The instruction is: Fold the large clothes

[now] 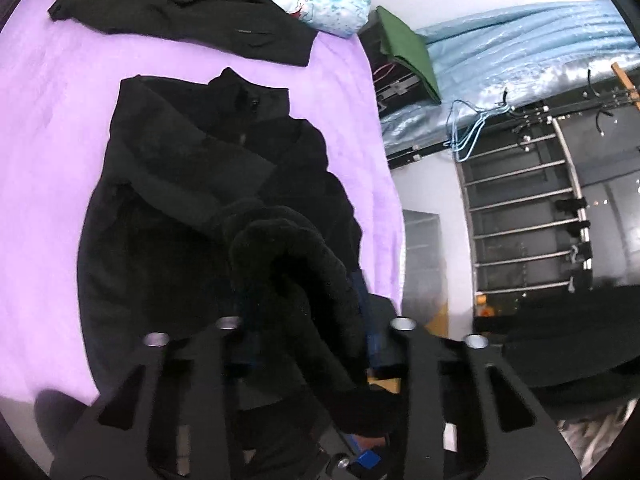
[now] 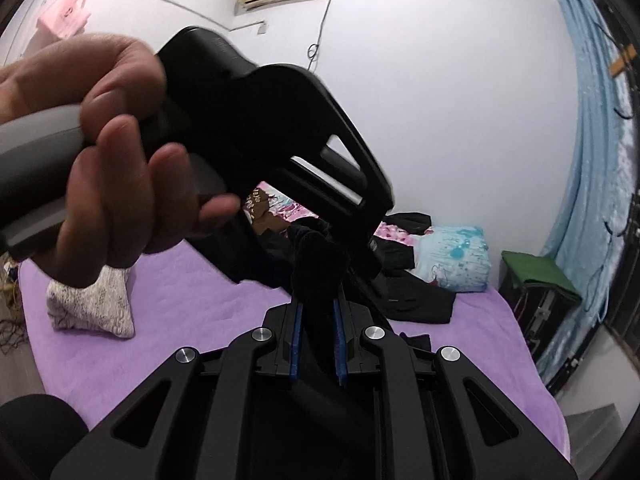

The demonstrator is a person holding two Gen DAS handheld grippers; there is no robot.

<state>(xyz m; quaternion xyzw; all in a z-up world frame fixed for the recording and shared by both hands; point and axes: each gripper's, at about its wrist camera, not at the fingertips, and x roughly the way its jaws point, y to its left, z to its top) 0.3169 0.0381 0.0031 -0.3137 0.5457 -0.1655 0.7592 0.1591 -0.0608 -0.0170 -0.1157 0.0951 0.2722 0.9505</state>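
Spreading across our purple bed (image 1: pixel 48 152), the black fleece jacket (image 1: pixel 168 216) lies lengthwise, collar far, hem toward us. Its fuzzy edge rises into both tools: the left gripper (image 1: pixel 304 312) has its jaws clenched on a thick soft fold, the right gripper (image 2: pixel 316 300) pinches another bunch between blue pads, close beside our left hand (image 2: pixel 116 152).
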